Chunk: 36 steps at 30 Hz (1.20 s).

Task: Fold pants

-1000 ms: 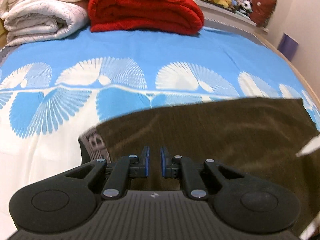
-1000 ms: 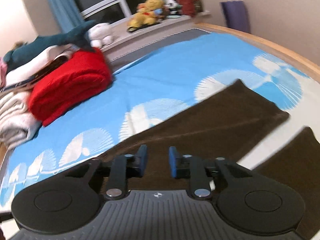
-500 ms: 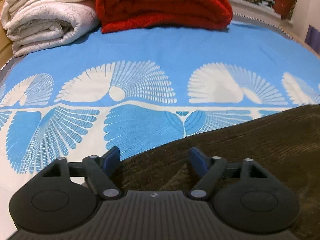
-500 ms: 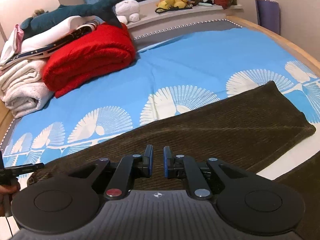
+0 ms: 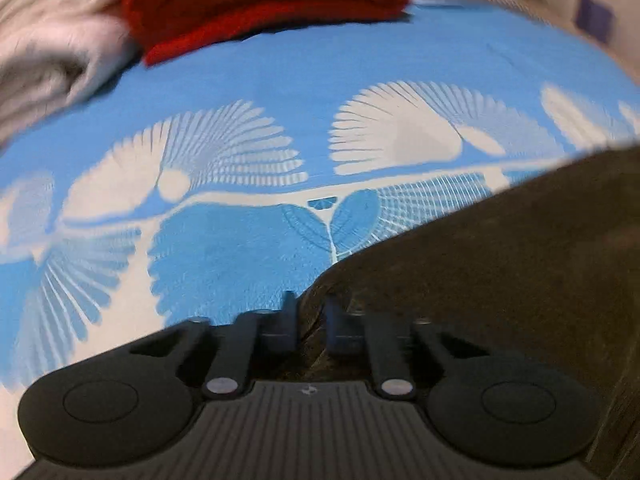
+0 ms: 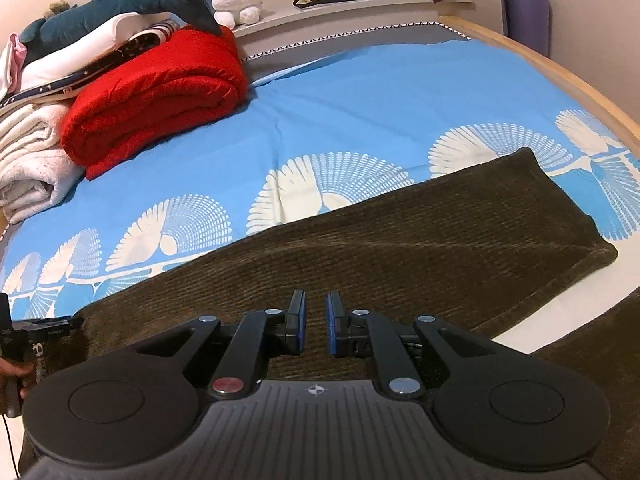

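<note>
left gripper [image 5: 311,322] pinching pants [image 5: 500,264] edge, bedsheet [image 5: 320,80]

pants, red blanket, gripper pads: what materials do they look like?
Pants: dark brown ribbed fabric, likely corduroy or chenille; fine parallel ridges, matte.
Red blanket: plush fleece or terry by its fuzzy nap and thick soft folds; cannot tell which.
Right gripper pads: blue, smooth, probably rubber or silicone on black matte plastic arms. The left gripper is too blurred to judge.

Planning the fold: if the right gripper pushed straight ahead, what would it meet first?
Likely the brown pants, directly beyond the right gripper; past them, blue bedspread. Height above the fabric is unclear.
</note>
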### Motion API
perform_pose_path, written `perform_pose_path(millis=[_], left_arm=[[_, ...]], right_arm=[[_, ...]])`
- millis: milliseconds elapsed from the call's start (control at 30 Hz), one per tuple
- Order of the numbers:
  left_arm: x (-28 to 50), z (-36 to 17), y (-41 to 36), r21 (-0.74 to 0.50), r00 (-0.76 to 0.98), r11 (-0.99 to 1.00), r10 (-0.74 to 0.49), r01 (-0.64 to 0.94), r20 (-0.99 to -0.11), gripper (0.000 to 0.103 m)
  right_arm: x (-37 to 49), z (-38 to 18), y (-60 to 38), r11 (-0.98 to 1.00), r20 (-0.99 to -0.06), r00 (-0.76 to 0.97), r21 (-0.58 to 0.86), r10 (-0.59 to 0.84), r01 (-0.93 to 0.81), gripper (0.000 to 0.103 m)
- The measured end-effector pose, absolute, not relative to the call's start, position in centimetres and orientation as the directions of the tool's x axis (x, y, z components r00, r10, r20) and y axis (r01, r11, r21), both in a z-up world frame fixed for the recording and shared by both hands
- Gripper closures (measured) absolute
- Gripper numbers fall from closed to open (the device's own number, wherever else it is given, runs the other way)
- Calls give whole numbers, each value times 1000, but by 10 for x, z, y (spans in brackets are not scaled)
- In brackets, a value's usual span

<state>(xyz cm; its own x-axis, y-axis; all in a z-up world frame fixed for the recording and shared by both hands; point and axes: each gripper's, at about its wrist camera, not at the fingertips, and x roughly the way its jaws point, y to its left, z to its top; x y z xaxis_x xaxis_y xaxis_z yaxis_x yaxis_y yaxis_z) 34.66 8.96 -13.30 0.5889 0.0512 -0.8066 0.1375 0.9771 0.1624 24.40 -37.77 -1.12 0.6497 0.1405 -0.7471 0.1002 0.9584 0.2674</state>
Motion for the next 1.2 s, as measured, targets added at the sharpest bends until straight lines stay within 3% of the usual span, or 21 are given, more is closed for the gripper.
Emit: perform_pose_path(millis=[300,533,667,767,800,833,900,933,1067,1200], left_arm=[[297,-79,66,239,667,950,48,199,-744,100],[161,-12,30,254,696,892,-88,373,-712,101],[68,-37,4,227,575,804,-167,549,-801,101],[33,-68,-2,213,458,738,-144,640,-877,98],[30,-66,4,227,477,755,-126,615,-870,97],[33,-58,16,205,496,800,-129,563,-859,84],[48,-41,57,56,514,916,-170,396,-841,64],[56,-37,78,-14,519,954,-175,299,-837,59],[82,-50,153,-231,453,964,-149,-131,-879,54],[94,-78,176,-310,360,888,-182,-339,-915,51]], right_arm=[[237,-13,-390,955,-760,640,260,110,144,91],[226,-15,-404,924,-770,628,311,110,221,91],[212,-15,-400,912,-765,630,344,135,222,91],[203,-15,-395,913,-765,627,348,145,214,91],[200,-15,-395,910,-764,628,355,149,216,91],[198,-15,-397,906,-764,627,362,152,222,91],[193,-17,-402,892,-765,626,380,154,245,91],[191,-17,-406,884,-763,627,392,157,256,91],[188,-21,-421,853,-753,636,434,166,291,91],[193,-28,-434,815,-738,651,481,177,324,91]])
